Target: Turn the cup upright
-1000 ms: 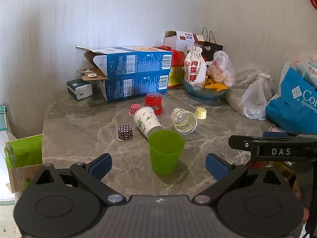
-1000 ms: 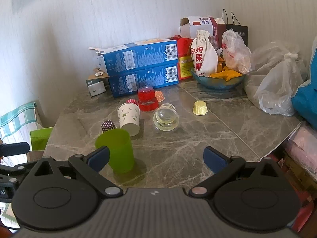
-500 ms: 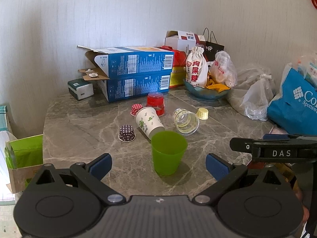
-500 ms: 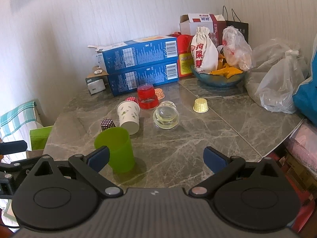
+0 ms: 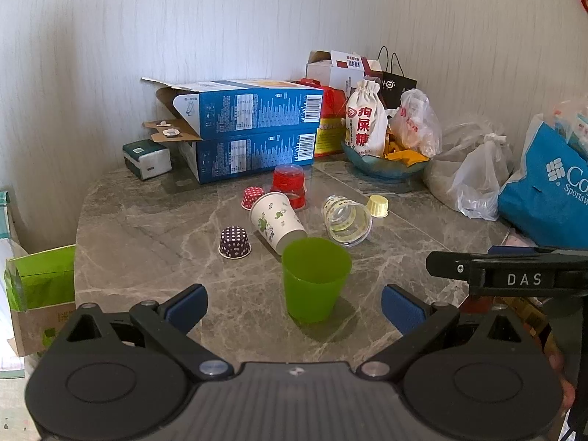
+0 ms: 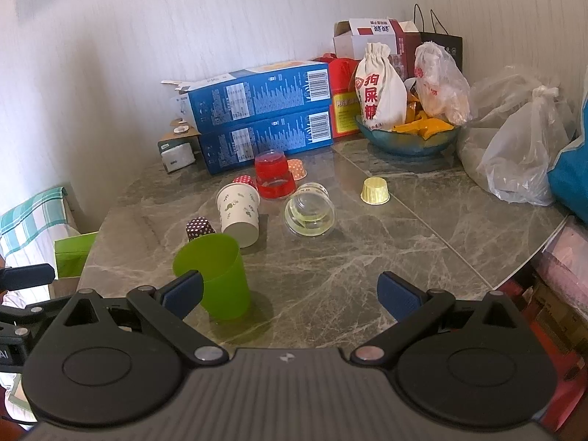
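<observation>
Left wrist view looks across a grey marble table [image 5: 147, 228] with the left gripper [image 5: 292, 303] spread wide and holding nothing, its blue pads either side of a green plastic cup [image 5: 315, 279]. That cup stands upright near the front edge, mouth up, long axis vertical, apart from both pads. Just beyond it a white paper cup [image 5: 277, 220] lies on its side, its axis running far-left to near-right, the open mouth at the near end close to the green cup's rim; whether they touch I cannot tell. To its right a clear glass cup [image 5: 347, 217] also lies tipped over, mouth toward the camera. A small dotted dark cup [image 5: 235, 242] sits upside down to the left, and a red cup [image 5: 290, 183] stands inverted farther back, in front of two stacked blue boxes [image 5: 250, 128]. A small yellow cup [image 5: 378, 205] sits right of the glass one. In the right wrist view the right gripper [image 6: 290, 294] is likewise spread wide and empty, and the green cup [image 6: 217, 275] stands just behind its left pad, while the paper cup [image 6: 239, 213] and the glass cup [image 6: 310, 211] lie farther off, mouths facing near.
</observation>
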The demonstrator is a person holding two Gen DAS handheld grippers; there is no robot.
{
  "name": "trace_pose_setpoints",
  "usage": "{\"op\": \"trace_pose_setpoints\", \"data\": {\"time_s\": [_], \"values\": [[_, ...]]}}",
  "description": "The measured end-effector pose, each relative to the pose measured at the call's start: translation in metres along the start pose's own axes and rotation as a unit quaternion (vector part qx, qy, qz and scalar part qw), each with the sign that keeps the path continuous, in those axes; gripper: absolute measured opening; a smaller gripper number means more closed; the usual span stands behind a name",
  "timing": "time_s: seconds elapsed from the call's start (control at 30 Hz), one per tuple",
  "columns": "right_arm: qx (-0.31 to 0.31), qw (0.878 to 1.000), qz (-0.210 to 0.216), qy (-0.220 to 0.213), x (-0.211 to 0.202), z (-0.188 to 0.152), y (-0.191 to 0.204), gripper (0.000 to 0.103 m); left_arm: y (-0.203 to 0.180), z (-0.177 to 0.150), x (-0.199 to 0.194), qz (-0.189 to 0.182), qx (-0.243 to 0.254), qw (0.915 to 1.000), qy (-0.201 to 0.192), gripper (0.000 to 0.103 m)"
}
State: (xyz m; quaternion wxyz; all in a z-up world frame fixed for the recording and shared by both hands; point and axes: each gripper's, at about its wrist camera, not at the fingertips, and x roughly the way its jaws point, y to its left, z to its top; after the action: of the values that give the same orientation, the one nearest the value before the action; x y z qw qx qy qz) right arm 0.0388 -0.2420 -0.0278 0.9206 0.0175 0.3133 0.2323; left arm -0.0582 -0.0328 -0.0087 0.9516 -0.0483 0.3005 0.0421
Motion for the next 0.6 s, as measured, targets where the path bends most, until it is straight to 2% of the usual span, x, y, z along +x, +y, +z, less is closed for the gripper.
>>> {"op": "trace_pose_setpoints", "data": {"time_s": [0.6], "values": [[-0.001, 1.000, 0.001, 0.002, 0.0035, 0.0005, -0.0009, 0.102, -0.0028, 0.0031, 0.0032, -0.002, 0.001, 1.0000, -0.002, 0.102]]}}
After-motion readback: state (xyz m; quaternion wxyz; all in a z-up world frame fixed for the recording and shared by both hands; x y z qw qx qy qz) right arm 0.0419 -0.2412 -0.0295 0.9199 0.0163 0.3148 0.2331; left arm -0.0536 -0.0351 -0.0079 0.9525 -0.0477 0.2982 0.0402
